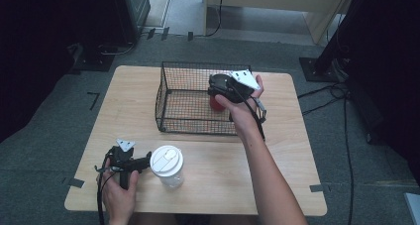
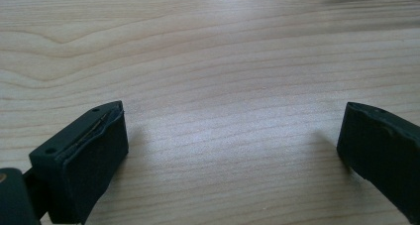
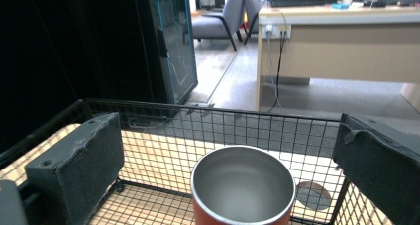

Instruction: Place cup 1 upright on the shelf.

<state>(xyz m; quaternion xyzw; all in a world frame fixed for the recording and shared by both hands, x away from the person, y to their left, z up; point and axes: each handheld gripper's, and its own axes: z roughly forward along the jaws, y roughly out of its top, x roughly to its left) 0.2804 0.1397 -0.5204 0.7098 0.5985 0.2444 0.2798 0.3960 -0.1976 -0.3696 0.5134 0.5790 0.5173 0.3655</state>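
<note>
— Steel-lined and red outside, the round open metal cup is standing upright inside the black wire mesh basket, near its right end. How is it going to handle?

— Rigid and probably light, since it is looking empty. The smooth wall is likely slippery, so I would be squeezing across the body just below the rim, not on the thin lip.

— And the right gripper?

— It is hovering over the cup with its jaws spread wide, one on each side, touching nothing.

— The left gripper?

— It is resting low over the pale wooden table, jaws apart and empty, just beside the clear plastic jar with the white lid.
</note>
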